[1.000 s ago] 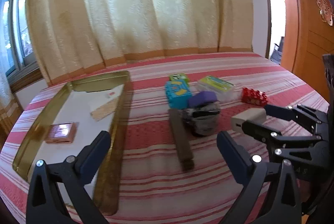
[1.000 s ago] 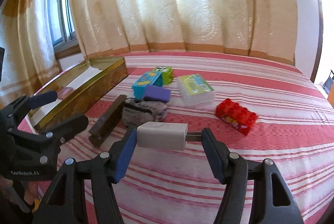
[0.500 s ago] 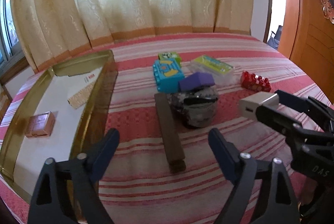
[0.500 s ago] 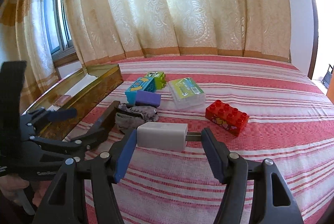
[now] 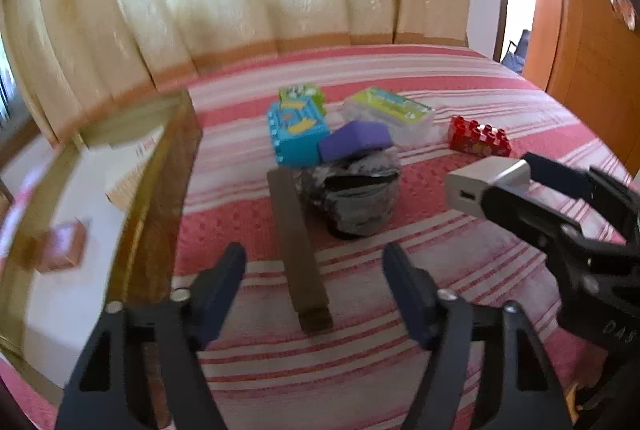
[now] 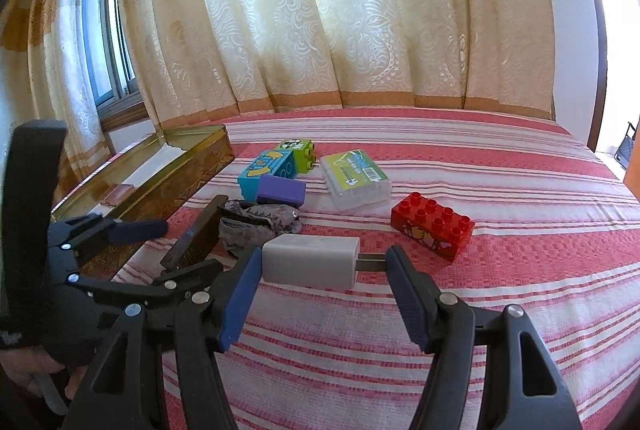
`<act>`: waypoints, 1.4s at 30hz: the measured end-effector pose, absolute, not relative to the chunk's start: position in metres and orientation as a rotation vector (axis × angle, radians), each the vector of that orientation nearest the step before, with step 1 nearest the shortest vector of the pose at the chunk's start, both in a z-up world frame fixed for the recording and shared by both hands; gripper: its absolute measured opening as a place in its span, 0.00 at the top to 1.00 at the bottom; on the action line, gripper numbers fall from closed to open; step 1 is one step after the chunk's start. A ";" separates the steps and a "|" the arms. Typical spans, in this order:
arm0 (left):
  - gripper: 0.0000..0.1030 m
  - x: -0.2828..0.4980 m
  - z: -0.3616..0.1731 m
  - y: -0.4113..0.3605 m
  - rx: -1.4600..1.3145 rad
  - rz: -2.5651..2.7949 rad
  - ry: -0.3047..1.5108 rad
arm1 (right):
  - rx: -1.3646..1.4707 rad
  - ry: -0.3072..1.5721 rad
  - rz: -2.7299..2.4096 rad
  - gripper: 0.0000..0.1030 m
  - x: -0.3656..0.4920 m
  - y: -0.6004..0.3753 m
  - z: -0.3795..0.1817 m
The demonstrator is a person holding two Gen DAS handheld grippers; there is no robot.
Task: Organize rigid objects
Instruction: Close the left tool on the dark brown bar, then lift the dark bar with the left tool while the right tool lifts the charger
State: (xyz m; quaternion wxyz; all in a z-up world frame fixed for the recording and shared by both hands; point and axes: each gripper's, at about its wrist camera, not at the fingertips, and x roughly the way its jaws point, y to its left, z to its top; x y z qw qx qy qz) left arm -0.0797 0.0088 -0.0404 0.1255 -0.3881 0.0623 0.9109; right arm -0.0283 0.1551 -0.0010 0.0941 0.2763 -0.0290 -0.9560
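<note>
My right gripper [image 6: 320, 270] is shut on a white USB charger [image 6: 310, 266], held above the striped bedspread; the charger also shows in the left wrist view [image 5: 486, 179]. My left gripper [image 5: 312, 282] is open and empty, straddling the near end of a dark brown bar [image 5: 298, 250]; it appears in the right wrist view [image 6: 160, 250]. Past the bar lie a grey cloth bundle [image 5: 352, 193], a purple block [image 5: 354, 139], a blue brick [image 5: 298, 133], a green brick [image 5: 300, 95], a clear plastic case [image 5: 390, 111] and a red brick [image 5: 478, 137].
A gold tray [image 5: 160, 189] lies on the left, holding a pink box [image 5: 64, 246] and a cream card [image 5: 128, 173]. Curtains hang behind the bed. A wooden door [image 5: 592, 29] stands at the right.
My left gripper has moved right and forward, from over the tray edge to over the brown bar, with jaws a little narrower. My right gripper still holds the charger, nearly unmoved.
</note>
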 end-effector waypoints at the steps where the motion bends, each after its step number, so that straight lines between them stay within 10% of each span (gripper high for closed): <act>1: 0.43 -0.084 -0.042 0.004 -1.157 2.627 0.127 | 0.820 -0.085 -2.838 0.36 -0.028 0.155 -0.001; 14: 0.85 -0.089 -0.046 -0.006 -1.196 2.598 0.010 | 0.813 -0.076 -2.848 0.36 -0.028 0.154 -0.001; 42: 0.87 -0.052 -0.021 -0.006 -0.843 2.763 0.085 | 0.635 -0.020 -2.902 0.36 -0.010 0.148 0.006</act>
